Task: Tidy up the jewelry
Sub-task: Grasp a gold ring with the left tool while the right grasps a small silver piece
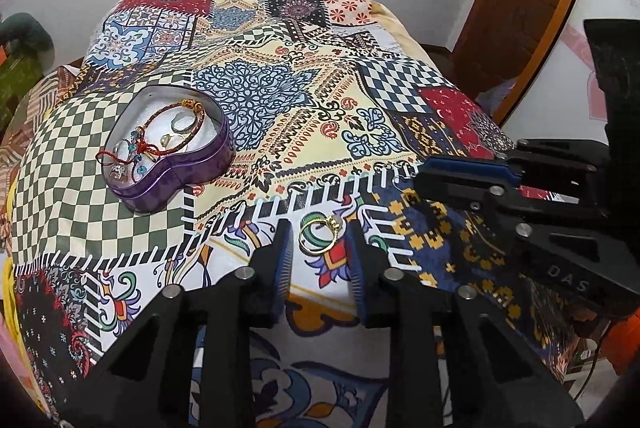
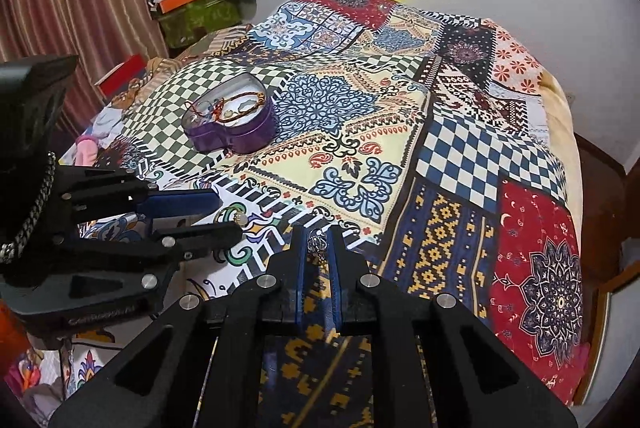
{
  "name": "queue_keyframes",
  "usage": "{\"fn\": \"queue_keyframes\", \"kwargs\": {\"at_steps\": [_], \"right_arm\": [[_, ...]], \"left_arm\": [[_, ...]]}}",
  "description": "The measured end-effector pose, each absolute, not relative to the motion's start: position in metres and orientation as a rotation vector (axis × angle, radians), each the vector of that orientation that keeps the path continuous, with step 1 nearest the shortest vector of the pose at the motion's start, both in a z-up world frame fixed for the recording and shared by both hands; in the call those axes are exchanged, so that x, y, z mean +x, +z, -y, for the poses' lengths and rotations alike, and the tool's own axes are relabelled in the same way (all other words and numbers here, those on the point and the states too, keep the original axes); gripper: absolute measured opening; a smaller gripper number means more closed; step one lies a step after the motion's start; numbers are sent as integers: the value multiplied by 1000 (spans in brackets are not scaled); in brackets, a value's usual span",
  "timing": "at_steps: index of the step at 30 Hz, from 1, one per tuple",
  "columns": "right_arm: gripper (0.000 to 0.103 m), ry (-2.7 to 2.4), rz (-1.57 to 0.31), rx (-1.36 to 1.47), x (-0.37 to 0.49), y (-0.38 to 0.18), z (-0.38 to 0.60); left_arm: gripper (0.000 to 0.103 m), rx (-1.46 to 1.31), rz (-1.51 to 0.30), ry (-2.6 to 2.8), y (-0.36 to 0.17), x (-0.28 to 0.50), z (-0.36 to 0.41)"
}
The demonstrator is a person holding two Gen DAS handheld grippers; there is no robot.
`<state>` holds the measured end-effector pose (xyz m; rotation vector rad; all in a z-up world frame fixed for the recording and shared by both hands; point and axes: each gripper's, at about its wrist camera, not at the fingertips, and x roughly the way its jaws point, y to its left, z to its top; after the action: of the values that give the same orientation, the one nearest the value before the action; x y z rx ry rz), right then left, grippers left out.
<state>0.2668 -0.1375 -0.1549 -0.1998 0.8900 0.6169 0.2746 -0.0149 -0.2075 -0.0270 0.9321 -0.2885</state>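
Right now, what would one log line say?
left gripper: open around gold ring | right gripper: shut on silver trinket | purple tin: part filled

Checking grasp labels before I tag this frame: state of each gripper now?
Left gripper: open, jaws either side of the gold ring with a small stone lying on the patchwork bedspread, not pressing it.
Right gripper: shut on a small silver ornament.

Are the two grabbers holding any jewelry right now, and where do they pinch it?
The right gripper pinches a small silver ornament at its fingertips. The left gripper holds nothing; the gold ring lies loose between its fingers.
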Motion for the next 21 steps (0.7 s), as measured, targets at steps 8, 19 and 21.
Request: {"fn": "queue_keyframes", "kwargs": {"at_steps": [8, 19, 21], "right_arm": [[9, 622, -886, -177, 264, -152, 138], [9, 610, -829, -176, 256, -124, 132], [9, 609, -816, -181, 254, -119, 128]], "left_arm": [[19, -13, -912, -270, -206, 269, 16], [18, -39, -861, -238, -184, 251, 1], [18, -42, -839, -228, -176, 247, -4]]}}
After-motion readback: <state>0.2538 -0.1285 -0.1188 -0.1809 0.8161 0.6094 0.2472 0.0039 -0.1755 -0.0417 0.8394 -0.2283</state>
